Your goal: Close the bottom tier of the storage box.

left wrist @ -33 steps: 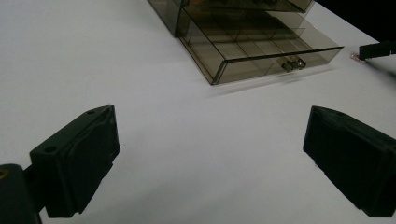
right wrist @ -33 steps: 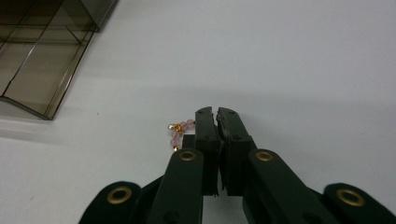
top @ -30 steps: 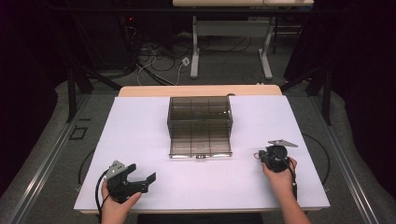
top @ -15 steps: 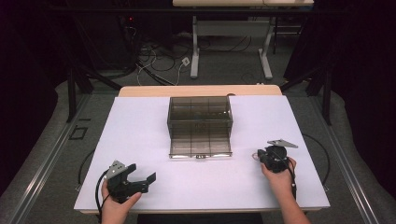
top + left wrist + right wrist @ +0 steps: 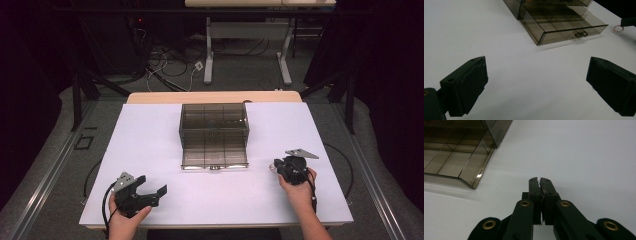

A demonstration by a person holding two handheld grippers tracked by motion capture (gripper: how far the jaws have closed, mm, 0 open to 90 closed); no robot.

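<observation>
Beside the smoky transparent plastic drawer box (image 5: 214,134), already pulled open, my right gripper (image 5: 539,180) pinches a small pinkish ring (image 5: 617,29); left gripper (image 5: 536,82) gapes empty; stowing remains.

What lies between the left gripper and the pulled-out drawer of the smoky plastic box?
Nothing: in the left gripper view, bare white table runs from the open left gripper to the drawer. The high view agrees.

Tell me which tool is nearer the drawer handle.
Right. The right tool sits just right of the open drawer's handle; the left tool lies farther off, down-left of it.
</observation>
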